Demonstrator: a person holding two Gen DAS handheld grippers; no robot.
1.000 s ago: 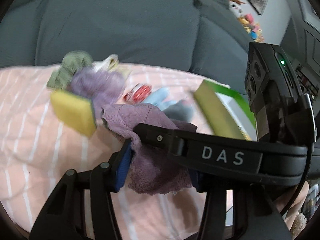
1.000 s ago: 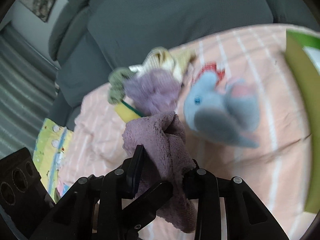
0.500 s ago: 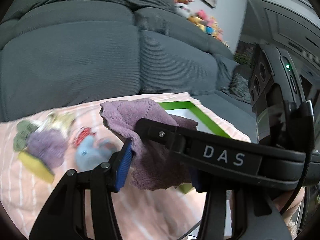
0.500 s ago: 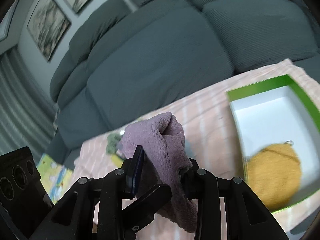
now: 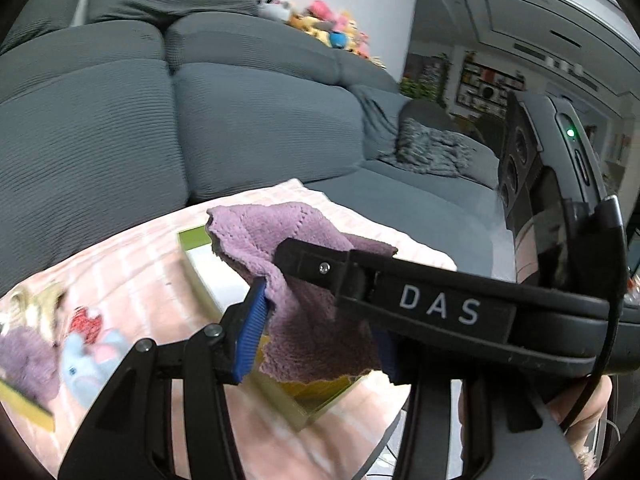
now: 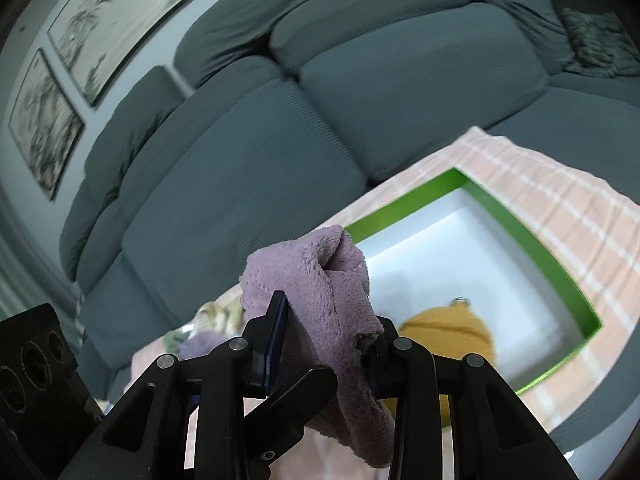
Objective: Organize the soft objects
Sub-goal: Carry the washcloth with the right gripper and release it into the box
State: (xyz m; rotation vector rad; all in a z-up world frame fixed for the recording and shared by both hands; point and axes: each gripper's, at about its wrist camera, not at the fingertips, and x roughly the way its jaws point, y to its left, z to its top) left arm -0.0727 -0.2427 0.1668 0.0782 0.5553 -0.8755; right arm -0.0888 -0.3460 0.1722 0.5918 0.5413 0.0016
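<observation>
Above the pink striped blanket (image 6: 560, 208), at roughly 6 o'clock in both wrist views, a purple terry cloth (image 5: 304, 280) is being held by both grippers at once. The left gripper (image 5: 316, 336) is being kept clamped on the cloth's lower part, with the blue pad (image 5: 250, 332) pressed against the fabric at 7 o'clock of the cloth. The right gripper (image 6: 326, 344) is likewise being kept clamped on the purple terry cloth (image 6: 320, 292), with the fabric bunched up between its jaws and a tail hanging down toward 6 o'clock.

The green-rimmed white box (image 6: 532, 240) is being shown at 3 o'clock of the right view, lying on the blanket. A mustard-yellow knitted item (image 6: 448, 336) is lying inside it at the near corner, partly hidden by the right gripper's finger. In the left view the green-rimmed white box (image 5: 200, 268) is sitting directly behind and under the cloth.

At 8 o'clock of the left view a blurred pile is lying on the blanket: a light blue plush toy (image 5: 88, 368), a red-and-white item (image 5: 84, 320), a purple fuzzy item (image 5: 24, 360) and a yellow sponge (image 5: 24, 408). The grey sofa (image 5: 200, 120) is filling 12 o'clock in both views.
</observation>
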